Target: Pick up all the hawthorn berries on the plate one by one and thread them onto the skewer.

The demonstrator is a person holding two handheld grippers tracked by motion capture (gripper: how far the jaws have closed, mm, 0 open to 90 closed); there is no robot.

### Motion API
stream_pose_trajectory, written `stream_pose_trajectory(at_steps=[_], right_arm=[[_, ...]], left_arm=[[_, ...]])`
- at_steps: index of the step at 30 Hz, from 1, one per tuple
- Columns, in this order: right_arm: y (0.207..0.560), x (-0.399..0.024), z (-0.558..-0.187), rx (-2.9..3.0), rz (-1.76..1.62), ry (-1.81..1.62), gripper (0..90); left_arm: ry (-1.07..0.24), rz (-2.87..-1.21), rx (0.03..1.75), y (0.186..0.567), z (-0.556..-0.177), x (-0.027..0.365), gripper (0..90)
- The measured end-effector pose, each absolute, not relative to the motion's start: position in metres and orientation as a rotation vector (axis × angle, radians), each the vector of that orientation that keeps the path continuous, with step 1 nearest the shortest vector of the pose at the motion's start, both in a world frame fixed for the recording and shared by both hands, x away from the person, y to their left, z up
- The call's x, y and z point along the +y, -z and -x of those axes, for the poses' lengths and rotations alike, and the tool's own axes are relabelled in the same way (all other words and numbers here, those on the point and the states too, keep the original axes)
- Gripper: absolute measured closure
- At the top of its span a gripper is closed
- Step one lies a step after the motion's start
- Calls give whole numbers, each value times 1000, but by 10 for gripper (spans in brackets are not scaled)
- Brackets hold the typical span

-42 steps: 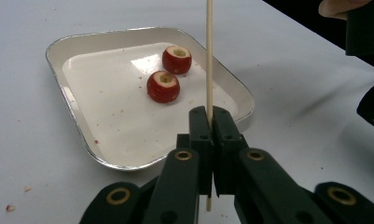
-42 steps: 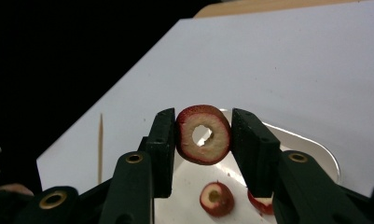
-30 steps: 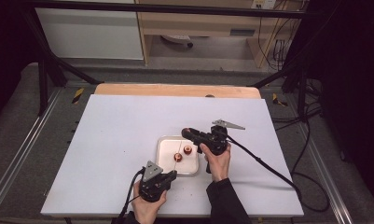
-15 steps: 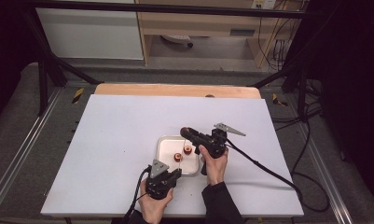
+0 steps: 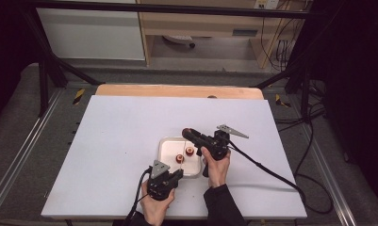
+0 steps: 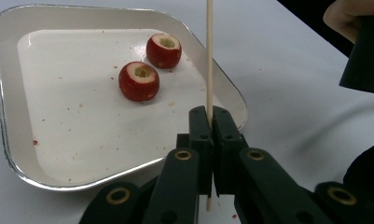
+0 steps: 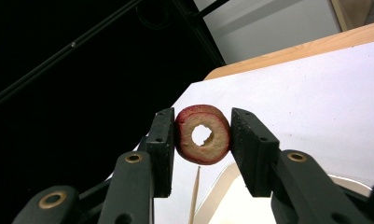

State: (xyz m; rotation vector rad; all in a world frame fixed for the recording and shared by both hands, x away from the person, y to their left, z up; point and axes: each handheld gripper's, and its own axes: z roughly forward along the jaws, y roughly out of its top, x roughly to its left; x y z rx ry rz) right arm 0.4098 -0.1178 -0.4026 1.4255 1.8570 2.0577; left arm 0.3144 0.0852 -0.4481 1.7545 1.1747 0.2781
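Pinching a thin wooden skewer (image 6: 209, 56) upright just beside the white tray (image 6: 17, 154), the left claw (image 6: 211, 121) is pressed together on it, point up, likely for threading; farther off, the right claw (image 7: 202, 135) clamps a cored red fruit (image 7: 202, 134) over the tray, hole exposed to meet the skewer; two more cored fruits (image 6: 139, 81) wait in the tray on the surface (image 5: 120, 141).

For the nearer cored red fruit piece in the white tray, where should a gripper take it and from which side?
Grip the nearer cored red fruit piece across its rounded red sides, coming from above. It stands upright in the white metal-rimmed tray with its cored hole facing up, and it sits apart from the second piece, so there looks to be room for the jaws on both sides.
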Motion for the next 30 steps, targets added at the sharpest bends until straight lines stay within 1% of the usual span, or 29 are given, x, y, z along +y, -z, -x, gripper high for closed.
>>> stream_pose_trajectory(at_steps=[30], right_arm=[[408, -114, -409, 1886, -1422, -2062, 618]], left_arm=[[-239, -1725, 1197, 448, -317, 85, 881]])
